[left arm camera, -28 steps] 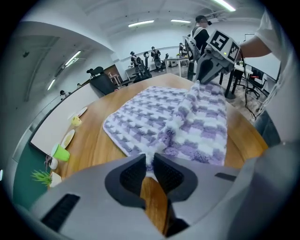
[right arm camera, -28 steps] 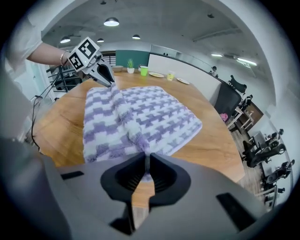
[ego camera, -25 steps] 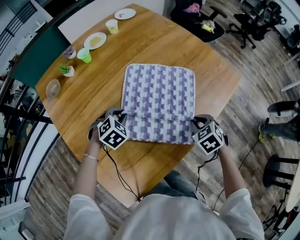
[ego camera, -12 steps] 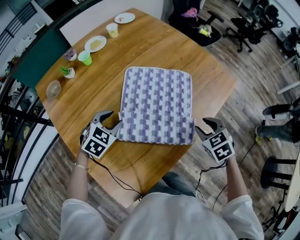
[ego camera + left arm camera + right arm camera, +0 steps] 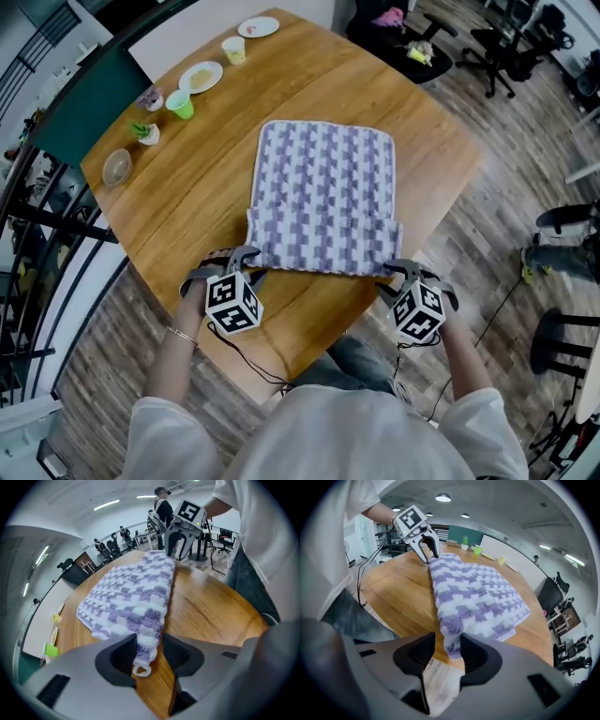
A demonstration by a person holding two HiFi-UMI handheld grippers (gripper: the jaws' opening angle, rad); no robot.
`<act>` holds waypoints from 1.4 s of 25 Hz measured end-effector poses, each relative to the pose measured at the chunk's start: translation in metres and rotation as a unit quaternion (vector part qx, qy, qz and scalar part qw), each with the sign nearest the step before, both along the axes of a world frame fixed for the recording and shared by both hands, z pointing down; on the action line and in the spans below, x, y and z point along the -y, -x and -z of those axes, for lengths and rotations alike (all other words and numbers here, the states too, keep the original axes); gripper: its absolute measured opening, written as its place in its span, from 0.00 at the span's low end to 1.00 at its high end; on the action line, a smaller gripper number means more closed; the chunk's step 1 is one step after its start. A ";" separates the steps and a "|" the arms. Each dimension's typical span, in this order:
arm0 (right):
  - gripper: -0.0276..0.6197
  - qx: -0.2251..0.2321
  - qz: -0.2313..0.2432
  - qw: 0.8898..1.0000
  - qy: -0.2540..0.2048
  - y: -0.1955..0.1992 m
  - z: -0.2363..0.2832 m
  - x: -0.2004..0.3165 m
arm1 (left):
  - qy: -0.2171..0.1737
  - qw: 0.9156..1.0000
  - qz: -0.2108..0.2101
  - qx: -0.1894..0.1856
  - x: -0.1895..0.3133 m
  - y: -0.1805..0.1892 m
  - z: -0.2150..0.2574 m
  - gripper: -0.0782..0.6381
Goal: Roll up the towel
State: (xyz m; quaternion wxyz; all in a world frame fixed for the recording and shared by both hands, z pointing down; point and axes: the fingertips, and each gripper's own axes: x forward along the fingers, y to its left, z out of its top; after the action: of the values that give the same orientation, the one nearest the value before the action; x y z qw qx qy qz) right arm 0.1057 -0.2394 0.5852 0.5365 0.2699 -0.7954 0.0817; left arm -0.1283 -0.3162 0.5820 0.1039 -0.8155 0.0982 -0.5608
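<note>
Wooden table (image 5: 187,206) below me, starting at the near edge. The left gripper (image 5: 234,261) and right gripper (image 5: 401,272) both have their jaws parted, each straddling one end of the towel (image 5: 323,187) at its folded near hem (loose, no pinch that I can see). The rest lies flat mid-table, running away from me. Far left, a green cup (image 5: 179,104) and plates (image 5: 201,77).

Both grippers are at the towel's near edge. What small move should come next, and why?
Probably close both grippers: the rolled near edge of the towel sits between the open jaws of the left gripper and the right gripper, not pinched, and the rest lies flat, unrolled.
</note>
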 end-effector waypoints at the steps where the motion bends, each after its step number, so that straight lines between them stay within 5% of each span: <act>1: 0.31 -0.001 -0.004 1.000 0.001 -0.002 -0.004 0.004 | -0.003 1.000 0.001 0.004 0.003 0.001 -0.004 0.35; 10: 0.11 -0.012 -0.012 1.000 0.005 -0.009 -0.015 0.017 | 0.011 1.000 0.028 0.009 0.014 -0.001 -0.015 0.23; 14: 0.09 -0.011 -0.002 0.999 0.032 -0.008 -0.009 -0.003 | 0.047 0.998 0.046 -0.023 -0.009 0.003 -0.003 0.19; 23: 0.09 0.035 -0.006 0.993 0.115 0.003 0.040 -0.076 | 0.116 0.993 0.014 -0.028 -0.084 0.016 0.041 0.19; 28: 0.10 0.088 -0.043 0.990 0.105 -0.006 0.082 -0.052 | 0.078 0.995 0.034 -0.058 -0.048 0.007 0.083 0.19; 35: 0.10 0.069 -0.079 0.994 0.043 -0.032 0.088 0.028 | 0.014 0.995 0.080 -0.063 0.035 -0.020 0.084 0.19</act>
State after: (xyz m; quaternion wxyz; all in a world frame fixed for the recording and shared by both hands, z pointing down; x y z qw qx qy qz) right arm 0.1380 -0.2672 0.4970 0.4831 0.3021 -0.8027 0.1760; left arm -0.1083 -0.3510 0.4977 0.0402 -0.8403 0.1618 -0.5159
